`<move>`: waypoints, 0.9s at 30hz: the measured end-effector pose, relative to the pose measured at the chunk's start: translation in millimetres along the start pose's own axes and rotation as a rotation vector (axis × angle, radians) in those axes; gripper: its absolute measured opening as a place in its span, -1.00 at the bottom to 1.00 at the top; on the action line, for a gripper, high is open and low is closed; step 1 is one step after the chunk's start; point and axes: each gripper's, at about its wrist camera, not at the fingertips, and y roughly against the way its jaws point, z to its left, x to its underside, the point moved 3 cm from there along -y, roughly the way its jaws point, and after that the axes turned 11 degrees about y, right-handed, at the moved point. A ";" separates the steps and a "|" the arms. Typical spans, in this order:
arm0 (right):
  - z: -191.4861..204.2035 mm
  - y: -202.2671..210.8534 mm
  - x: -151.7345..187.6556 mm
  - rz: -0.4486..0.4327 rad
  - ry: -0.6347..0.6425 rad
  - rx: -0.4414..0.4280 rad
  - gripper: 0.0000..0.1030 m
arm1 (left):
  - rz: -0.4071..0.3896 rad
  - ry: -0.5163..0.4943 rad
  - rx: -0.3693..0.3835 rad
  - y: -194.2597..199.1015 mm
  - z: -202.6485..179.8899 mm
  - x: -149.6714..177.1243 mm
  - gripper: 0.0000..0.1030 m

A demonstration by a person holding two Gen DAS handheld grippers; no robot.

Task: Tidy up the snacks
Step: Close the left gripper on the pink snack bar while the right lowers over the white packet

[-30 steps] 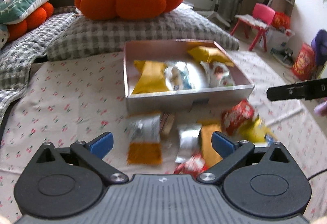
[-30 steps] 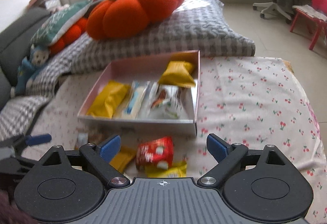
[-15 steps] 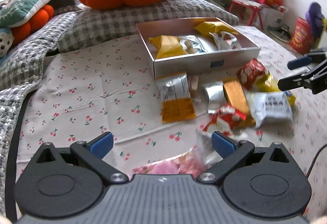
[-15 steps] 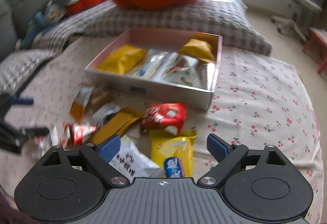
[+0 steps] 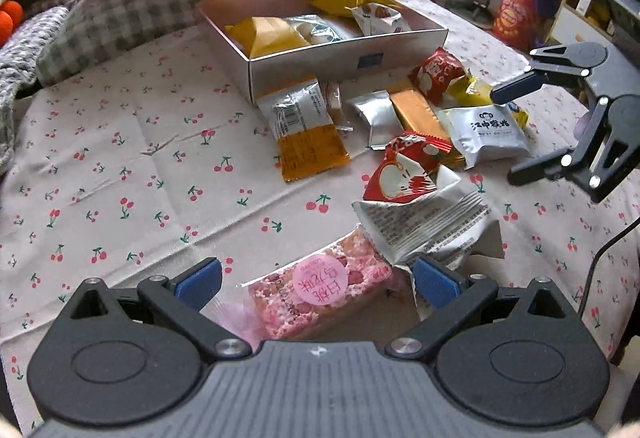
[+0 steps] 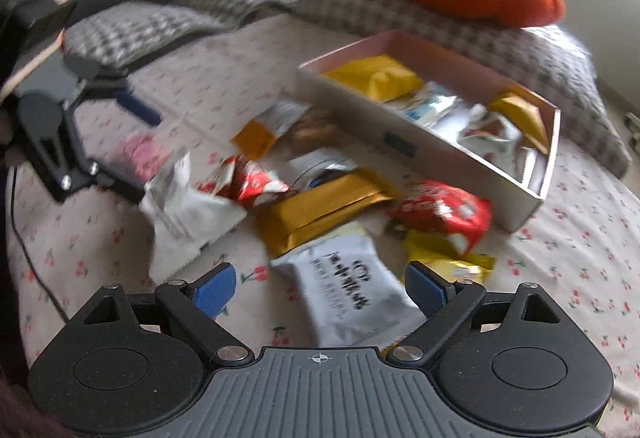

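Loose snacks lie near the box (image 5: 348,56), the pink nougat bar (image 5: 320,296) nearest me. My left gripper (image 5: 316,280) gapes over it, my right gripper (image 6: 320,288) spread over what looks, through blur, like the white packet (image 6: 352,298). Picking stage: next, lower and pinch.

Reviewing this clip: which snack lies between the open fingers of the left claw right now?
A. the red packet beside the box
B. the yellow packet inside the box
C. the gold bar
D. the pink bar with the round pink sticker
D. In the left wrist view the pink bar with the round sticker lies on the cloth between the spread blue pads of the left claw, not gripped.
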 end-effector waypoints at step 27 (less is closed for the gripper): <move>26.5 -18.9 8.8 0.087 0.035 -0.105 0.80 | 0.101 -0.051 -0.018 0.1 -4.5 18.4 0.57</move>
